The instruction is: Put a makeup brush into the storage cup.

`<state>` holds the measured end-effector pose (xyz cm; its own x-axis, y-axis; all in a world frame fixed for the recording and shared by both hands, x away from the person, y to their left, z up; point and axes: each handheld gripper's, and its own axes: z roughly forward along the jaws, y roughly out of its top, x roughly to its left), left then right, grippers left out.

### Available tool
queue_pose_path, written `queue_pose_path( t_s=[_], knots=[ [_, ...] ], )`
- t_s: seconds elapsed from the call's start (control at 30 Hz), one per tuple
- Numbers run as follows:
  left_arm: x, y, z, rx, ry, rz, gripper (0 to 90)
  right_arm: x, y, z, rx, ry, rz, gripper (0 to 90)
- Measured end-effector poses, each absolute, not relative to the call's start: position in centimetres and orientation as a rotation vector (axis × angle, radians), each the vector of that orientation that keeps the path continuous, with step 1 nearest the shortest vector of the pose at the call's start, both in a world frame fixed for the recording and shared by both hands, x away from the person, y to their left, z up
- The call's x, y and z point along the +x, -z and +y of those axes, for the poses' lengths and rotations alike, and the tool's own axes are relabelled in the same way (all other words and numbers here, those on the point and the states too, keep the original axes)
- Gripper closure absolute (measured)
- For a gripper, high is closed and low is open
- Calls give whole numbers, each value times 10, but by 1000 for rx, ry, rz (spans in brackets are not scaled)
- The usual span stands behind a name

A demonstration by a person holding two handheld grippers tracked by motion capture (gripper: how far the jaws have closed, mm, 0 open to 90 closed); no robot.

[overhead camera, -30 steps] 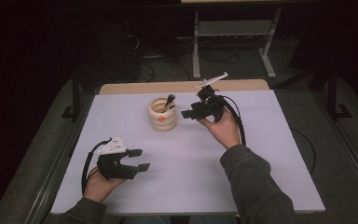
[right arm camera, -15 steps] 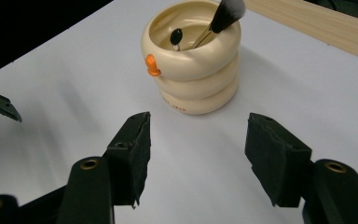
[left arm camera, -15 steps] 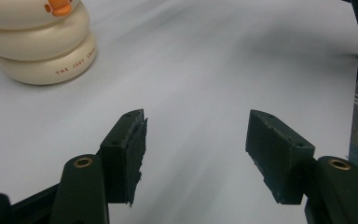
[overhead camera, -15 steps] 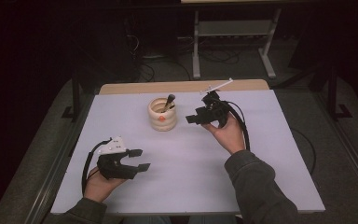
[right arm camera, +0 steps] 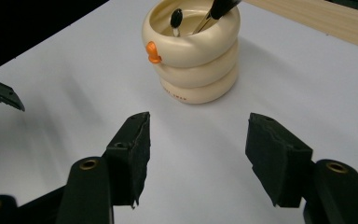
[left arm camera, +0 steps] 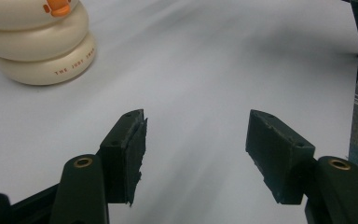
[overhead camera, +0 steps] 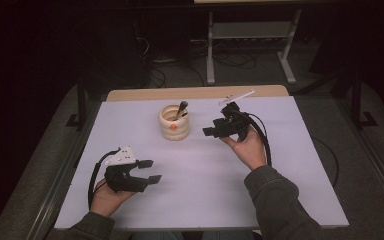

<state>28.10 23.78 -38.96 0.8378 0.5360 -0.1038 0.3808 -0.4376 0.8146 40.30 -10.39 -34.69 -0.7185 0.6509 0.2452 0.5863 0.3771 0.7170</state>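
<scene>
Left gripper (overhead camera: 147, 171) rests low on the tabletop (overhead camera: 200, 200) near-left of the ringed cream holder (overhead camera: 174, 123), fingers spread, empty. Holder has brushes (right arm camera: 177, 18) standing inside. Right gripper (overhead camera: 215, 131) hovers just right of the holder, fingers spread, empty. Likely a brush pick: approach from above, pinch one handle, avoid nudging the rim.

Small red letters stand on the lowest ring of the cream holder (left arm camera: 37, 44), up and left of the left tongs. They seem to read "THE JUST", and the last word is cut off.
</scene>
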Motion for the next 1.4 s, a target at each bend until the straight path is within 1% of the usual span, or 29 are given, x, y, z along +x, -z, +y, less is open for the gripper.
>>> queue_pose_path(
  t_s=[0.57, 0.67, 0.7, 0.87, 0.97, 1.4],
  knots=[
    [281, 390, 238, 2081, -210, 669, 372, 391, 352, -109, 1147, -1257, 2530, 351],
    [281, 390, 237, 2080, -211, 668, 371, 390, 354, -112, 1138, -1263, 2519, 337],
    [281, 390, 237, 2082, -211, 667, 370, 388, 354, -112, 1175, -1255, 2511, 317],
    [281, 390, 237, 2080, -210, 670, 370, 385, 357, -116, 1159, -1268, 2503, 315],
    [281, 390, 237, 2080, -210, 671, 370, 383, 356, -116, 1192, -1255, 2500, 287],
    [281, 390, 237, 2082, -215, 668, 365, 373, 357, -123, 1188, -1245, 2488, 268]
  ],
)
